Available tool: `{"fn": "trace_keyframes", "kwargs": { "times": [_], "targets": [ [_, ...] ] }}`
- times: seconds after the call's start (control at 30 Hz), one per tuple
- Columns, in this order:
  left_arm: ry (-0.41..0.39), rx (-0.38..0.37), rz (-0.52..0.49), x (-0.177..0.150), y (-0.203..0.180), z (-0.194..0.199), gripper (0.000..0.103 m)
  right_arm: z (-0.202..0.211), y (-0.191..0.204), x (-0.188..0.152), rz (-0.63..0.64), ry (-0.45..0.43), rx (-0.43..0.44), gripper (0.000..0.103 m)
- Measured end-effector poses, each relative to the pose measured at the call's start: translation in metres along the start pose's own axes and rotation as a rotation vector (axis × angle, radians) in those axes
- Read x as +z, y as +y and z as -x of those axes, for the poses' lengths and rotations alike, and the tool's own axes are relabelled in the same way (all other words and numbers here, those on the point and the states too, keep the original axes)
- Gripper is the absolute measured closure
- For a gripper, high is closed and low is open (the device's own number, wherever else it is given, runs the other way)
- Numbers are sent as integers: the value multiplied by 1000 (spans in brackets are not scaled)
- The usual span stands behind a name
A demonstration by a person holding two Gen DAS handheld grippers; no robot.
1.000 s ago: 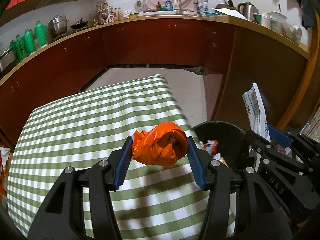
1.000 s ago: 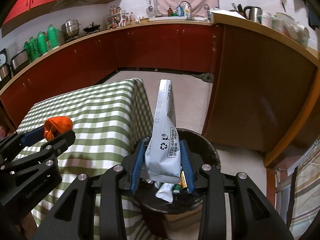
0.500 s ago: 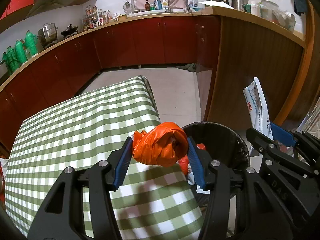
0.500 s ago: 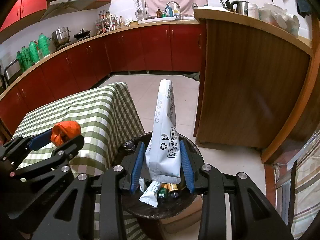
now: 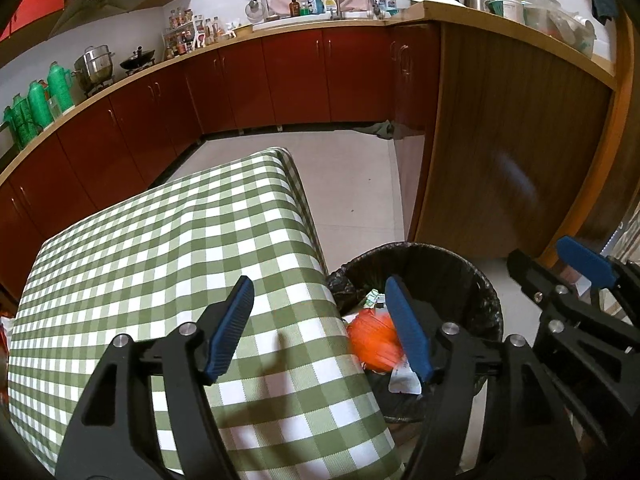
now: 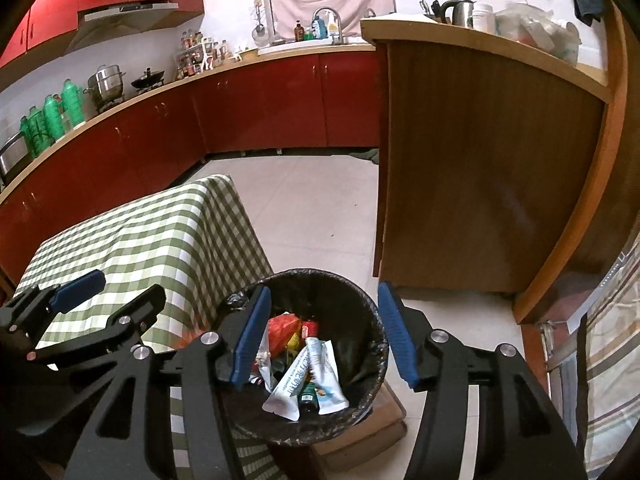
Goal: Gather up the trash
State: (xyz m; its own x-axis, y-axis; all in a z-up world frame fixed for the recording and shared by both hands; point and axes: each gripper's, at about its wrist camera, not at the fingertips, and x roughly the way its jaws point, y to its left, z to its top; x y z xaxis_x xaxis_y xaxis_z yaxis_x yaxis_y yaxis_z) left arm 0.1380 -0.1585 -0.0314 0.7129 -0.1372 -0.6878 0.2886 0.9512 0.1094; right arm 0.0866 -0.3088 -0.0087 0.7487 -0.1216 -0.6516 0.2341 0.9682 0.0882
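Observation:
The orange plastic bag (image 5: 372,344) is a blur in mid-fall at the near rim of the black-lined trash bin (image 5: 440,248). Above it my left gripper (image 5: 318,286) stands open and empty over the table's corner. In the right wrist view my right gripper (image 6: 324,290) is open directly over the bin (image 6: 372,312). The white pouch (image 6: 316,376) lies inside the bin on several tubes and wrappers. The left gripper (image 6: 116,292) shows to the left above the checked table (image 6: 140,240). The right gripper's blue pad (image 5: 584,264) appears at the right edge of the left wrist view.
The green-checked tablecloth (image 5: 160,260) hangs down right beside the bin. A tall wooden counter panel (image 5: 500,140) stands close behind the bin. Red cabinets (image 5: 280,80) line the far wall, with tiled floor (image 5: 352,184) between. A dark rag (image 5: 380,128) lies on the floor.
Both grippers have opened. The orange bag has left the left gripper and is dropping toward the bin. The white pouch has fallen from the right gripper into the bin.

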Motion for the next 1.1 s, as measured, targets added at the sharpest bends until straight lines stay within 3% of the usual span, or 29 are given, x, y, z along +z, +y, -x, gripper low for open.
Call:
{"fn": "trace_keyframes", "kwargs": {
  "times": [0.53,0.7,1.1],
  "targets": [
    [-49,7,19,-8,16,43,30,33,5,-9,17,-28,-33,45],
    [-71,18,27,-16,22,62,24,48,11,-13,29,-44,-32,44],
    [-97,38,58,-41,46,111,16,91,33,-30,73,-83,-29,32]
  ]
}}
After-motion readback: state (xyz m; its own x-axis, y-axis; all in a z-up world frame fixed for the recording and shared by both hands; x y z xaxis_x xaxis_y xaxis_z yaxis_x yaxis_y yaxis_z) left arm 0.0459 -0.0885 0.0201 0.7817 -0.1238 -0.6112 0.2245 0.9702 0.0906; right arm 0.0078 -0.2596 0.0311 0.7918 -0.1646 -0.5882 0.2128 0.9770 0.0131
